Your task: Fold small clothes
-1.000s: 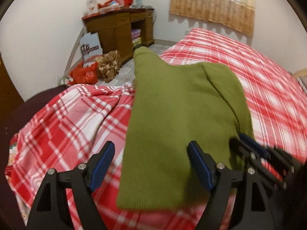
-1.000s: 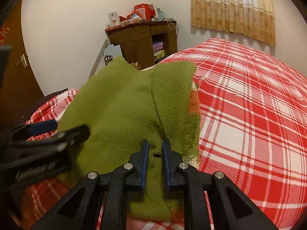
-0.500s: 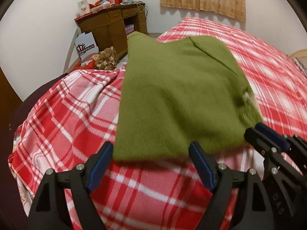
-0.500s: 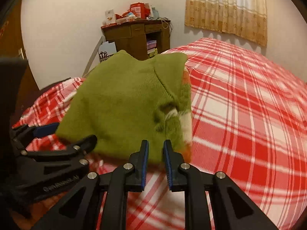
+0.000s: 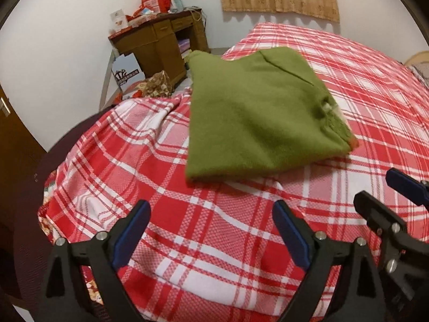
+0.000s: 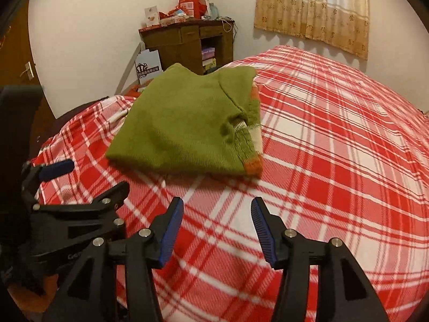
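A small green knitted sweater (image 5: 252, 118) lies folded on the red and white plaid bed cover (image 5: 214, 228). It also shows in the right wrist view (image 6: 187, 126), with an orange and white striped cuff at its near right corner. My left gripper (image 5: 211, 222) is open and empty, pulled back from the sweater's near edge. My right gripper (image 6: 217, 220) is open and empty, also short of the sweater. Each gripper shows at the edge of the other's view, the right one (image 5: 396, 196) and the left one (image 6: 80, 185).
A wooden desk (image 6: 187, 45) piled with boxes stands against the far wall. A white box (image 5: 126, 71) and bags lie on the floor beside it. A curtain (image 6: 313, 10) hangs at the back. The bed's left edge drops off near a dark door (image 6: 18, 61).
My right gripper opened and let go of the sweater. Both grippers drew back toward the bed's near edge, and the sweater now lies flat on the bed.
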Demonstrator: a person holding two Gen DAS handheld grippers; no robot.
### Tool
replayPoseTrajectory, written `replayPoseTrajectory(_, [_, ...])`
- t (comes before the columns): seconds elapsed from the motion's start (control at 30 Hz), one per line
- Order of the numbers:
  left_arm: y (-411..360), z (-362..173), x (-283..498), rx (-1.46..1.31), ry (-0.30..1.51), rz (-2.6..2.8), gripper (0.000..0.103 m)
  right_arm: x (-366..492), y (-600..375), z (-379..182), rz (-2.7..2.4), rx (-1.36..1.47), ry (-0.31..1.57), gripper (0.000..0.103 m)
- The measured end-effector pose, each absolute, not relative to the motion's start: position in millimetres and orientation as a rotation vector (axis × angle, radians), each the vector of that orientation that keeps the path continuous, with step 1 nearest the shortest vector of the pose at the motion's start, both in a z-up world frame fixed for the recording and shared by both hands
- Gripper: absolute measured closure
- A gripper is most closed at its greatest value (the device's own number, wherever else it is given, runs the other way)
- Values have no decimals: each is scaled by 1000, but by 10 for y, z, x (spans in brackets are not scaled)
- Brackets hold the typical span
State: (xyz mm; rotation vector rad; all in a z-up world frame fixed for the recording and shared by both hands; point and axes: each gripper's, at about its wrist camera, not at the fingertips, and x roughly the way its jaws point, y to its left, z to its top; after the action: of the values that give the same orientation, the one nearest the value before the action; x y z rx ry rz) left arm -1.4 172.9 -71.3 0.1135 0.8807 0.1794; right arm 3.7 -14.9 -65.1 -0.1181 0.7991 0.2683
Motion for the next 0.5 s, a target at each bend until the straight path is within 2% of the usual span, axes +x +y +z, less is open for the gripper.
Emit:
replayPoseTrajectory(0.3, [1657, -316, -211, 111, 798, 193, 8, -249, -238, -181, 209, -100, 722, 49])
replayPoseTrajectory(0.4, [1669, -37, -353, 108, 689, 217, 1, -384, -257, 41, 206, -95, 646, 48])
replayPoseTrajectory(0.5, [1690, 234, -526, 111, 557, 239, 0, -502, -288, 244, 204, -85, 575, 47])
